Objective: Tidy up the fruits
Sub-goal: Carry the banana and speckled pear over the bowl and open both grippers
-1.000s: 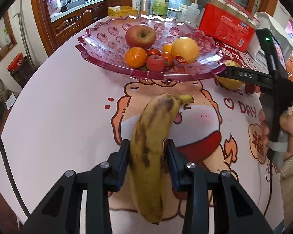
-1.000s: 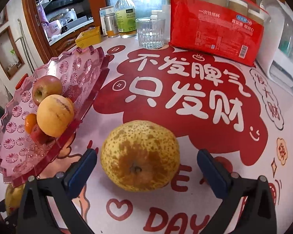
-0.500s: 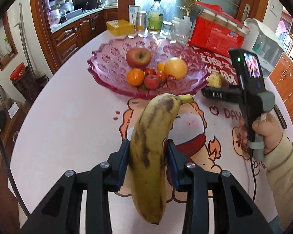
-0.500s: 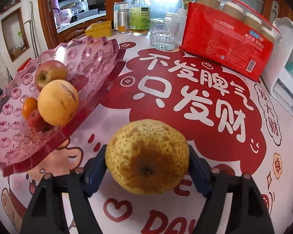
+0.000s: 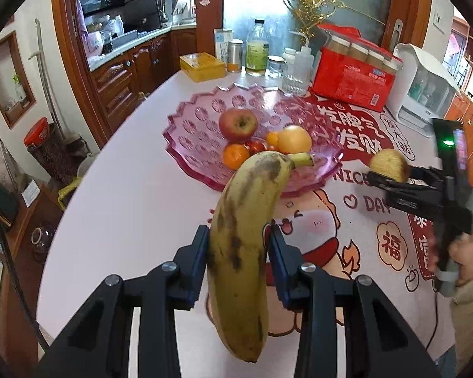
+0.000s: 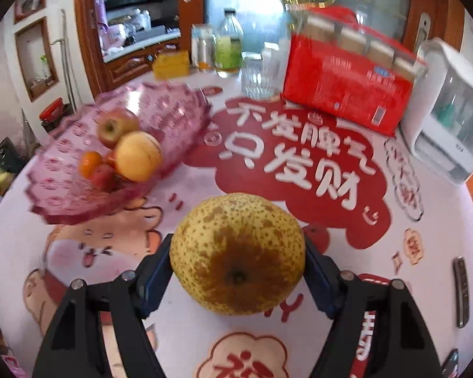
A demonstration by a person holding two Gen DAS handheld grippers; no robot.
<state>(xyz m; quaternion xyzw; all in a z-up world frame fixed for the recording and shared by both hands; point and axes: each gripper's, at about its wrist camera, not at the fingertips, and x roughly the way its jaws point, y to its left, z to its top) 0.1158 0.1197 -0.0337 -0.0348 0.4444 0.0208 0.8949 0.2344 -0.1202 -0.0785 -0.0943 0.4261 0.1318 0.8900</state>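
A spotted yellow banana (image 5: 239, 245) is held tight in the left claw (image 5: 238, 260). It is pinched between the two blue pads, with its stem pointing far and its round end hanging near. It is held above the surface (image 5: 126, 208), which is covered with a pink and red cartoon cloth.

A round speckled pear (image 6: 236, 255) is gripped by the right claw (image 6: 236, 278), one pad pressed on each side. It is seen off the surface too. In the left view the same pear (image 5: 389, 165) is seen at the right, with a hand (image 5: 465, 258) around the claw's handle.

A pink glass bowl (image 5: 198, 129) is seen far from the banana. An apple (image 5: 238, 125), an orange (image 5: 235, 156), a yellow fruit (image 5: 294, 140) and small red fruits are kept in it.

A red box (image 5: 353, 75) and a glass (image 5: 294, 77) are placed at the far edge.
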